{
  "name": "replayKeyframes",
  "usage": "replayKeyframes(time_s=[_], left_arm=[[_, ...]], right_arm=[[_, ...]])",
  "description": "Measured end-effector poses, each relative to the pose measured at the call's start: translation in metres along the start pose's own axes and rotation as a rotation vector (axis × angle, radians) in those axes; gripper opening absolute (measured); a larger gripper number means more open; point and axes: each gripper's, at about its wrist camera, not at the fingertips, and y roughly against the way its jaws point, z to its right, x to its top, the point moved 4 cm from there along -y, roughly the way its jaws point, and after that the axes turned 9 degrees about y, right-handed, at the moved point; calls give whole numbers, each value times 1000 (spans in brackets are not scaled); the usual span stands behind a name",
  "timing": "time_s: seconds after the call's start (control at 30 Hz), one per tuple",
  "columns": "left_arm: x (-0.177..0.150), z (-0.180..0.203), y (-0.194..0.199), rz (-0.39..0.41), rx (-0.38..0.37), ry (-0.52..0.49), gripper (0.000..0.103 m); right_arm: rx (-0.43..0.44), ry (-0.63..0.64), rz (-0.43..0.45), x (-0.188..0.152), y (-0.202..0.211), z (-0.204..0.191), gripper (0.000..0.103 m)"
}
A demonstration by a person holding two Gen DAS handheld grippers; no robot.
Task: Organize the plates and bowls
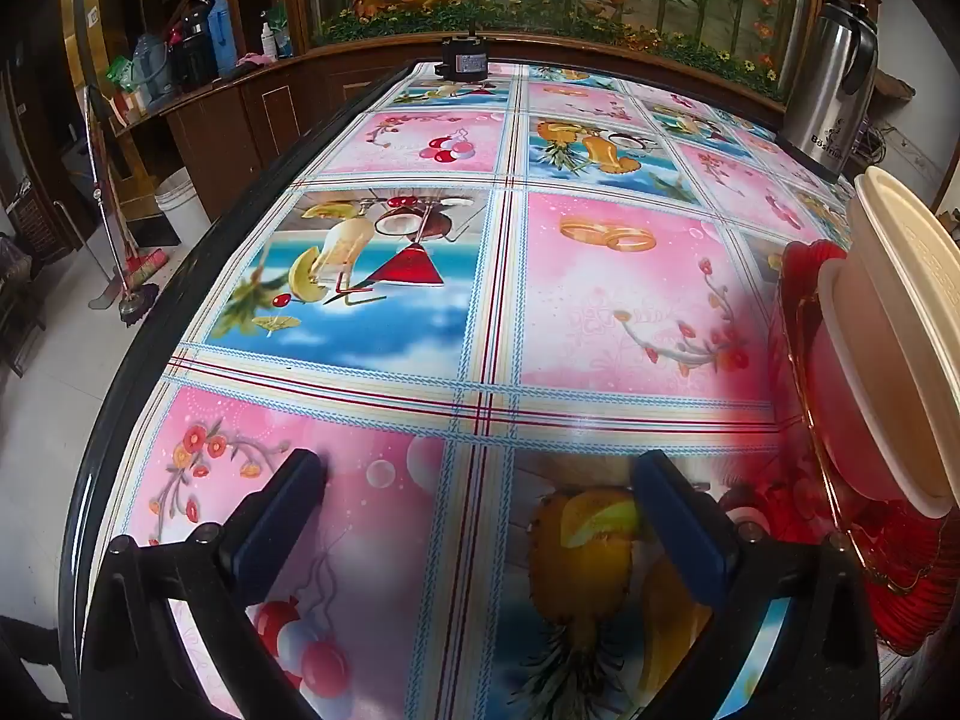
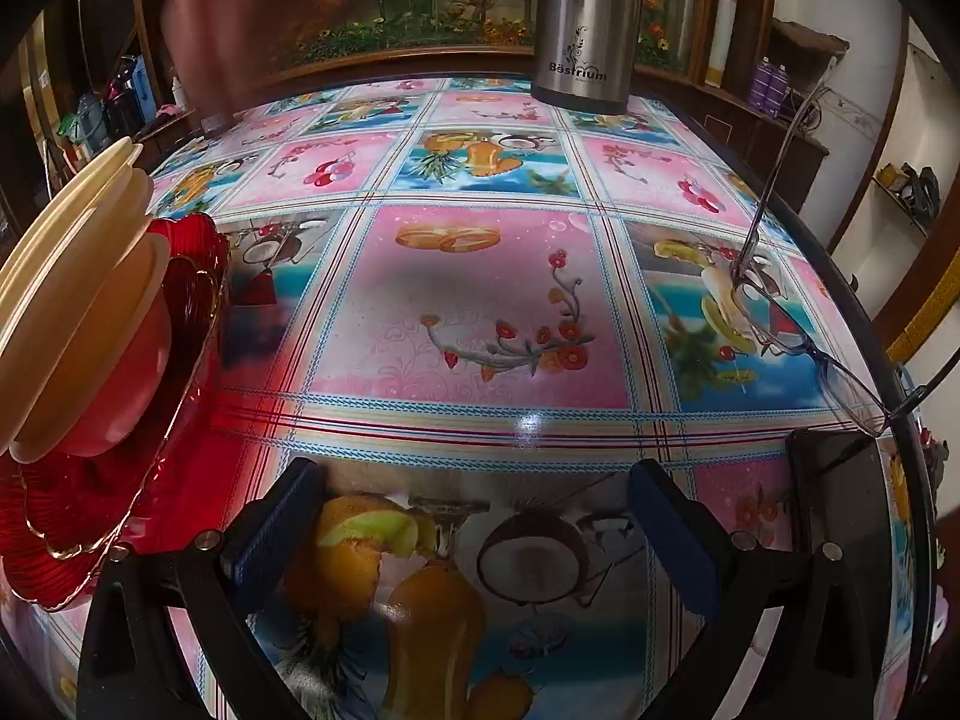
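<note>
Both grippers sit low in their frames, jaws spread as wide as they go and nothing between the pads. Under the left gripper [image 1: 480, 516] there is only printed tablecloth [image 1: 600, 312], a pineapple picture showing through the gap. Same story for the right gripper [image 2: 474, 522], hovering over a coconut and a drink in the print.

Room to move: the whole middle of the table lies bare in both views, pink and blue squares running up to the far edge. In the left wrist view the dark table rim [image 1: 150, 324] curves down the left side, with floor beyond it. In the right wrist view the rim sweeps down the right side.

Now the dishes. At the right edge of the left view a red plate [image 1: 900, 552] with a scalloped gilt edge carries stacked cream bowls [image 1: 894, 324], looming large and tilted by the lens. The right view shows the same pile at its left edge.

Off to the side, a steel flask [image 2: 582, 18] stands at top centre of the right view, spectacles [image 2: 774, 312] lie at right, touching a dark phone [image 2: 834, 498] at lower right. A blurred hand [image 2: 210, 18] crosses the upper left.
</note>
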Motion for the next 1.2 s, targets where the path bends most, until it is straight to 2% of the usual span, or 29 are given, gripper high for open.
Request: replayKeyframes(time_s=[1.2], left_arm=[[0,0,0,-1,-1,1,103]], right_arm=[[1,0,0,0,0,-1,102]])
